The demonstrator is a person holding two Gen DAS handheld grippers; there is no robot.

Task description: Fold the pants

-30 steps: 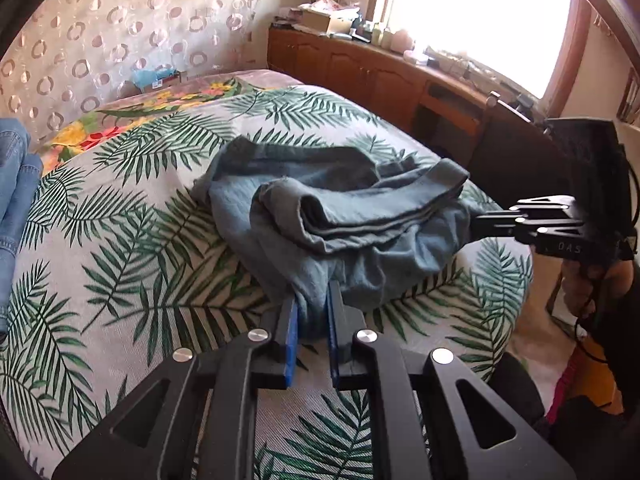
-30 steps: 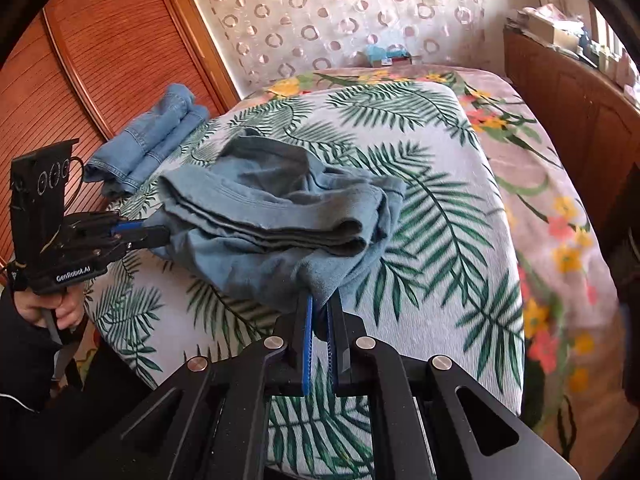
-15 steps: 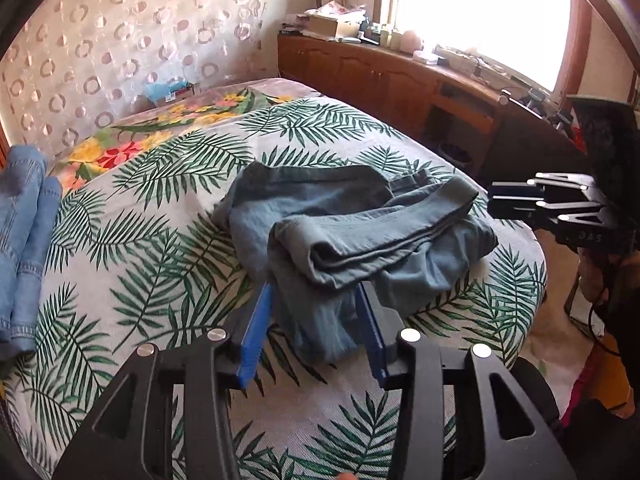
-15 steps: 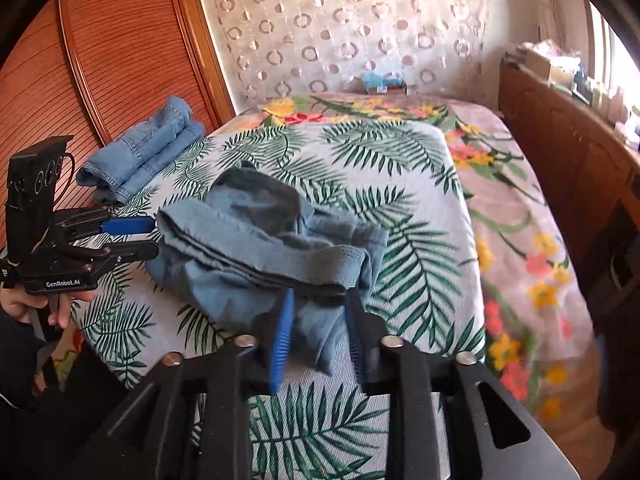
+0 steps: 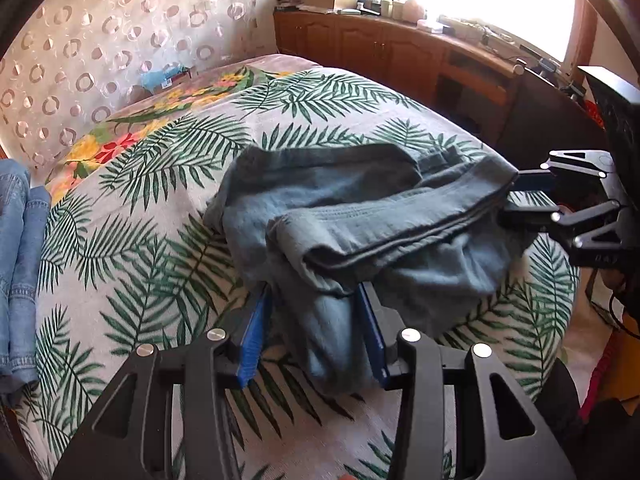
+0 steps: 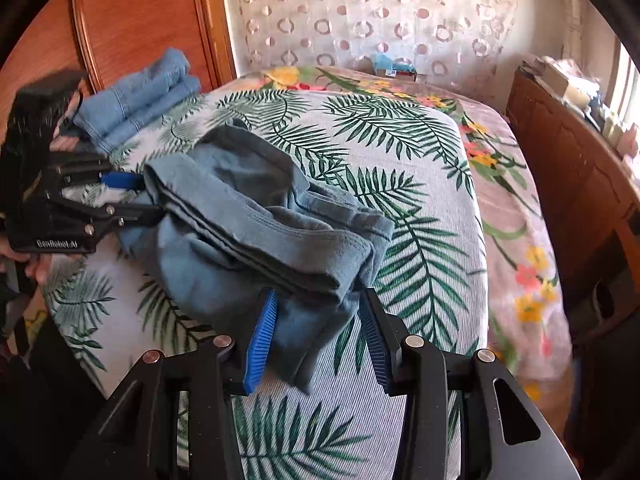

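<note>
1. While my left gripper [image 5: 316,332] sits at the near edge of the bed, its jaws are spread wide, with a loose end of the grey-blue pants [image 5: 360,216] lying between the blue pads [image 5: 252,340] but not pinched.
2. My right gripper [image 6: 320,336] is likewise released, its jaws parted on either side of another hanging end of the pants [image 6: 256,224].
3. I see the pants as a rumpled, partly folded heap on the palm-leaf bedspread [image 5: 152,200], one band of doubled fabric lying across the top.
4. From each camera I see the other gripper just beside the far end of that band; I cannot tell whether it touches.
5. Folded blue jeans [image 6: 140,96] lie well apart, near the wooden wardrobe [image 6: 140,12].
6. A wooden cabinet [image 5: 384,52] runs under the bright window.
</note>
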